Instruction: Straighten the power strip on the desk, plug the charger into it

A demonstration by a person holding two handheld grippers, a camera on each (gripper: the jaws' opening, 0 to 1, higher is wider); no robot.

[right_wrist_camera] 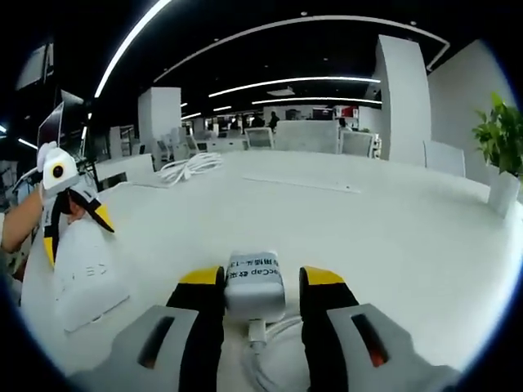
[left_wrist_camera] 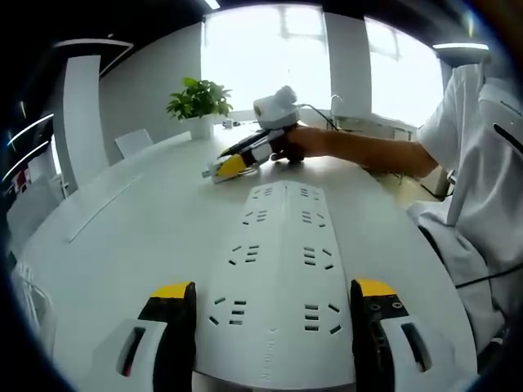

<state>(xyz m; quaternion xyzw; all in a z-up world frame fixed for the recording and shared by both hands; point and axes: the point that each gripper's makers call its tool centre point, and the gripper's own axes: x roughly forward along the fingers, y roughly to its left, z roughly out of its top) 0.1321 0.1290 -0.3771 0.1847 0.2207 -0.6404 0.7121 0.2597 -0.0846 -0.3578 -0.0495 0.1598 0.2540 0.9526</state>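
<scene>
A long white power strip [left_wrist_camera: 282, 245] lies on the white desk [left_wrist_camera: 139, 220], running straight away from my left gripper [left_wrist_camera: 274, 290]. Its yellow-tipped jaws press both long edges at the strip's near end, shut on it. In the right gripper view the same strip [right_wrist_camera: 82, 273] shows at far left, with the left gripper [right_wrist_camera: 73, 233] over its end. My right gripper [right_wrist_camera: 255, 278] is shut on a small white charger [right_wrist_camera: 255, 284], whose cable [right_wrist_camera: 265, 351] trails back toward me. The right gripper [left_wrist_camera: 233, 166] shows low over the desk past the strip's far end, held by a hand.
A potted plant [left_wrist_camera: 198, 102] stands at the desk's far edge, also the plant [right_wrist_camera: 500, 139] at right. A coiled white cable [right_wrist_camera: 188, 167] lies farther along the desk. The person's white sleeve [left_wrist_camera: 478, 163] fills the right side. Chairs [left_wrist_camera: 132, 143] ring the desk.
</scene>
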